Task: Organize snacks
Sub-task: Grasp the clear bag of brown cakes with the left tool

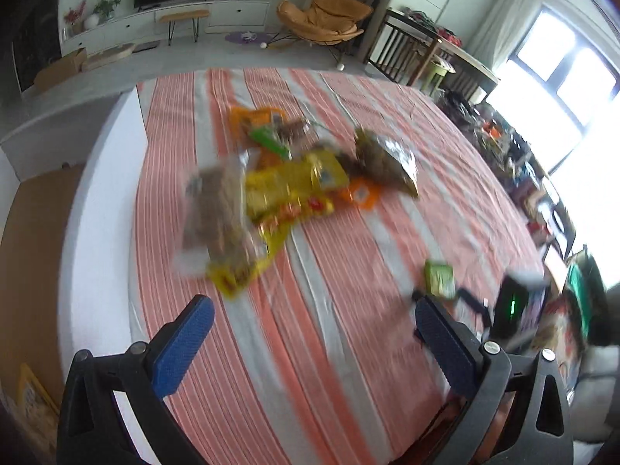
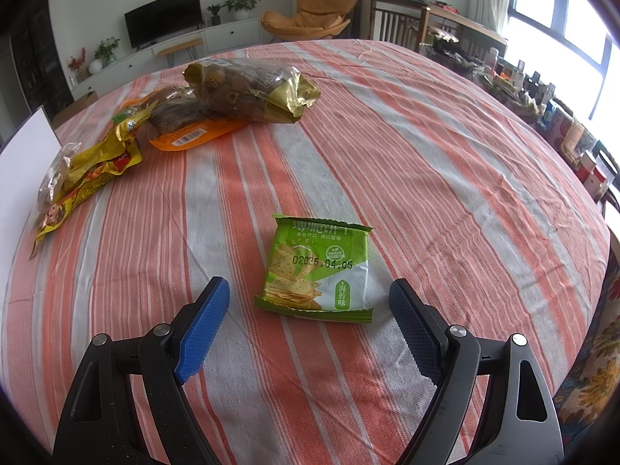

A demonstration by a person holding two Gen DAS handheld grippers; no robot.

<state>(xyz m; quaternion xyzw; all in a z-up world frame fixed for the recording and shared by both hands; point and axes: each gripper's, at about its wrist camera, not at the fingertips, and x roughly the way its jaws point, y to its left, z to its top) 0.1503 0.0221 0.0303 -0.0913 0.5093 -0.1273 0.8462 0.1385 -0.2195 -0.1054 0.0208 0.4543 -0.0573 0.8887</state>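
Both my grippers hover empty over the striped counter, fingers spread wide.

My right gripper sits just short of the green cracker packet, which lies flat and alone on the near part of the cloth, between the lines of the two fingers but touching neither. Far left, the snack pile overlaps itself: a gold-trimmed clear bag rests on an orange packet, with yellow packets trailing toward the left edge. From my left gripper the picture is smeared by motion, so the pile's labels are unreadable and the bags' contents show only as brown shapes.
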